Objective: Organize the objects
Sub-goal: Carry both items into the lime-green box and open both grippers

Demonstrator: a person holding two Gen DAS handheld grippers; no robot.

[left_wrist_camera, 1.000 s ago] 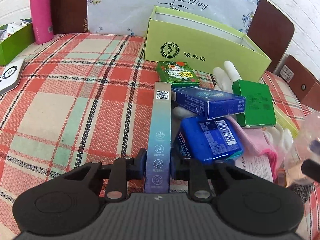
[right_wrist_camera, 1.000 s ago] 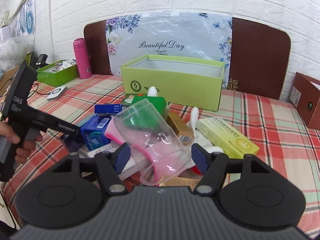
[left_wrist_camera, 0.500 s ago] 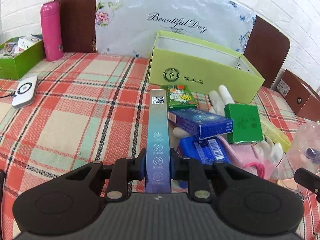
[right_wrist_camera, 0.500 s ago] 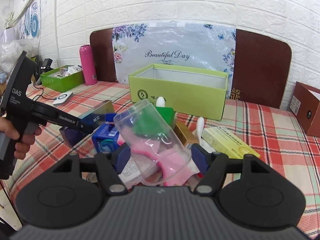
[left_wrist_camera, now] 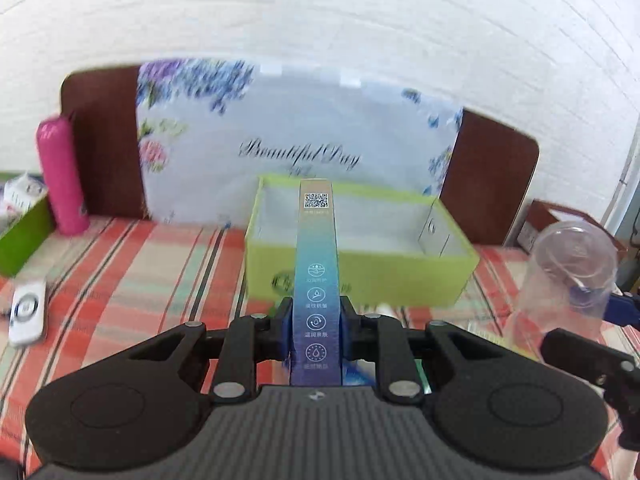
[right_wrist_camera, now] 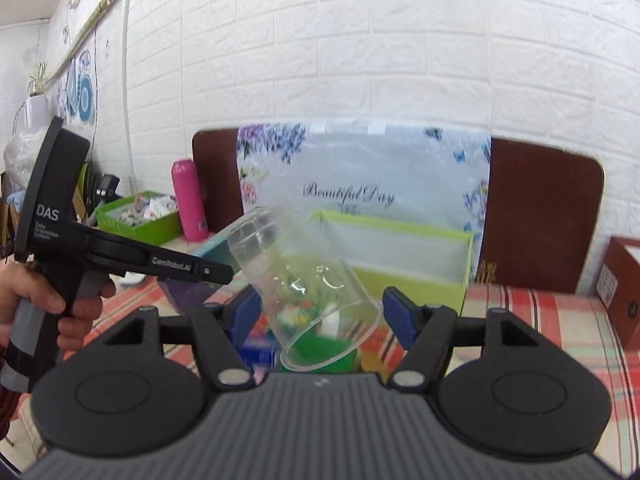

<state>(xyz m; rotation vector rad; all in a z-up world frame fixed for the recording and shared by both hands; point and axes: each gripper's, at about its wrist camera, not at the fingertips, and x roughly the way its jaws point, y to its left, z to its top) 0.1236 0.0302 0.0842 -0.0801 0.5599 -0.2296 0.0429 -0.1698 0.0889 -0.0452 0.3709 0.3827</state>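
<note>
**Two loads carried toward the green box**

Far left, out of the way against the wall, a small green tray of packets (right_wrist_camera: 136, 216) and a pink flask (left_wrist_camera: 62, 176) stand on the plaid-covered table (left_wrist_camera: 132, 272), with a white gadget (left_wrist_camera: 27, 312) lying nearer the edge. None of these looks like part of the sorting.

Next comes the left hand-held gripper (left_wrist_camera: 316, 324), its handle in the person's left hand (right_wrist_camera: 44, 304). It is clamped on the near end of a long, slim gradient carton (left_wrist_camera: 316, 264) with a QR code at its far tip. Gripping it at one end lets the carton stick straight out ahead, and its tip lines up with the open lime-green box (left_wrist_camera: 360, 276) in front of the floral "Beautiful Day" board (left_wrist_camera: 296, 148); I judge it is being carried there end first.

To the right, the right hand-held gripper (right_wrist_camera: 320, 316) has a clear plastic cup (right_wrist_camera: 308, 284) between its blue pads (right_wrist_camera: 396, 316), base tilted up and left, mouth down toward the camera. The left pad seems to touch the cup wall; on the right I see a gap, so I cannot tell whether the grip is firm. A thin cup would likely crush under a hard squeeze. Below the cup, blurred green and blue packets (right_wrist_camera: 320, 352) lie unsorted on the table.
</note>
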